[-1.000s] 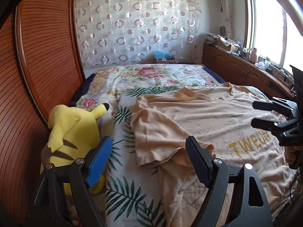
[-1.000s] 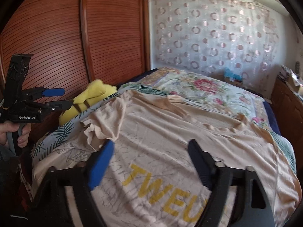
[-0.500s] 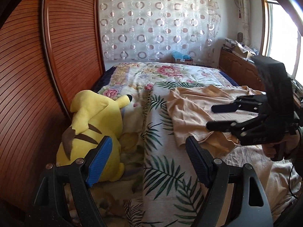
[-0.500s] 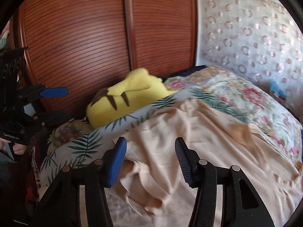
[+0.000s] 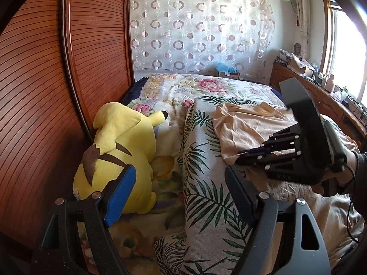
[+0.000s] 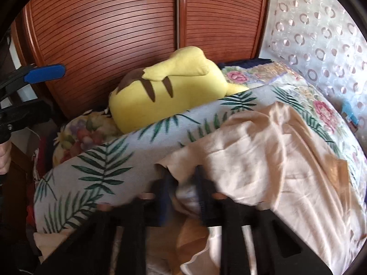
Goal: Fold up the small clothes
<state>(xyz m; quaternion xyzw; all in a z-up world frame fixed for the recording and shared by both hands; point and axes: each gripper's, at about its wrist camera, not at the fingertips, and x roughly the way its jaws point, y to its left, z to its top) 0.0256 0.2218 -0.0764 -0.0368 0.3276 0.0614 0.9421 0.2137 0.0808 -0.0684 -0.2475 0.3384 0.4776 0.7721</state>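
A peach T-shirt (image 5: 250, 123) lies rumpled on the leaf-print bed cover (image 5: 201, 183); it fills the right of the right wrist view (image 6: 263, 151). My right gripper (image 6: 183, 192) has its jaws narrowed around the shirt's left sleeve edge, with cloth between the blurred pads. It shows from the side in the left wrist view (image 5: 243, 160), low on the shirt's near left edge. My left gripper (image 5: 179, 194) is open and empty, held off the bed's left side above the cover; it also shows at the left edge of the right wrist view (image 6: 29, 87).
A yellow plush toy (image 5: 119, 155) lies between the bed and the wooden slatted wardrobe doors (image 5: 45, 80) on the left. A floral quilt (image 5: 201, 87) covers the far bed. A wooden sideboard (image 5: 321, 100) with clutter runs along the right under the window.
My right gripper swung left to the shirt's sleeve, dropped onto it and narrowed its jaws on the cloth. My left gripper drew back left, off the shirt, and stayed open.
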